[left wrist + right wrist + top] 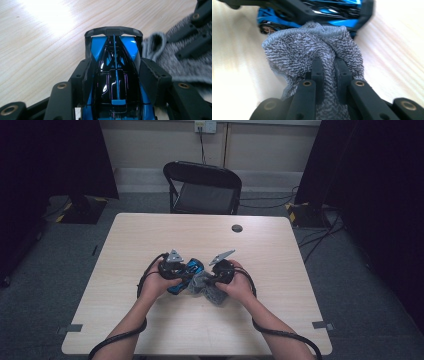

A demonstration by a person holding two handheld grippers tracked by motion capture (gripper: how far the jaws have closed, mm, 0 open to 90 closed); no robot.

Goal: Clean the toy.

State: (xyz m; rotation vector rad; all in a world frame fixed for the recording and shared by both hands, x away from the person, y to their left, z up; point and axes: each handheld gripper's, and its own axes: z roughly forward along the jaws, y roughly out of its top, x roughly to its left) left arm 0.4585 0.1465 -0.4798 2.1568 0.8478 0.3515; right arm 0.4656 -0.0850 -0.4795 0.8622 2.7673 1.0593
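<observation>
Toy car and cloth clamped, touching

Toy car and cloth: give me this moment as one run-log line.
left claw: shut on blue toy car | right claw: shut on grey cloth | cloth bunched against car side | table: both above it

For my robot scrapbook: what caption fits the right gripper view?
Right gripper pinching a grey towel against a blue toy race car.
</observation>
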